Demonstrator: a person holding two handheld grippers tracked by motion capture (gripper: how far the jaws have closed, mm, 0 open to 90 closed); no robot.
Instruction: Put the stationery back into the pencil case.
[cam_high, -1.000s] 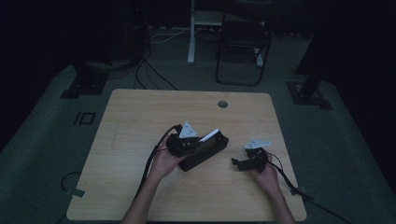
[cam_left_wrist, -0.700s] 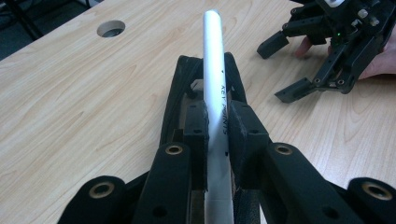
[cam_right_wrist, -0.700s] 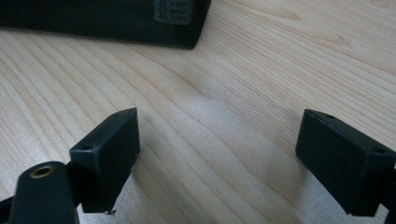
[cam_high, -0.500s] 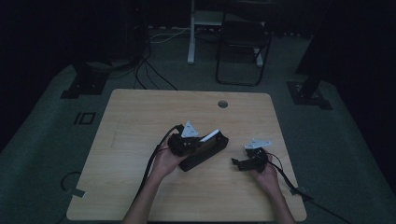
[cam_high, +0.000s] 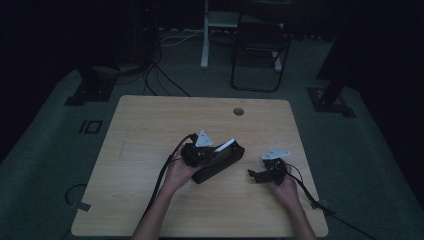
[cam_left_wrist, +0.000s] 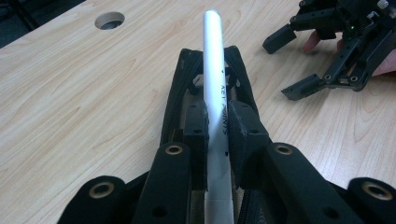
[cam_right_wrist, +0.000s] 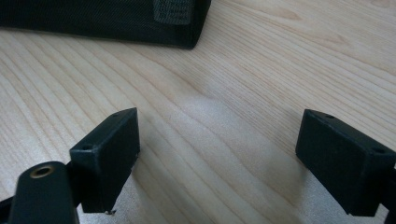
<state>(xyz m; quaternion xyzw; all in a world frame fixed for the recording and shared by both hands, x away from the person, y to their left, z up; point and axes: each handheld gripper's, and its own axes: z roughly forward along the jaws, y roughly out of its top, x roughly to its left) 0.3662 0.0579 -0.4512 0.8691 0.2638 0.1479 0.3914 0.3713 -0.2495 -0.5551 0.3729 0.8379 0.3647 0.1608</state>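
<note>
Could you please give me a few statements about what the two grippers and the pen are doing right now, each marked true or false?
1. The left gripper is shut on a white pen. True.
2. The right gripper is holding the black pouch. False: its jaws stand wide apart over bare wood, and the pouch lies farther off.
3. The pen is held over the open black pouch. True.
4. The two grippers are touching each other. False: the high view shows the right gripper apart from the left gripper, with bare table between them.
5. The table has a round hole near its far edge. True.
</note>
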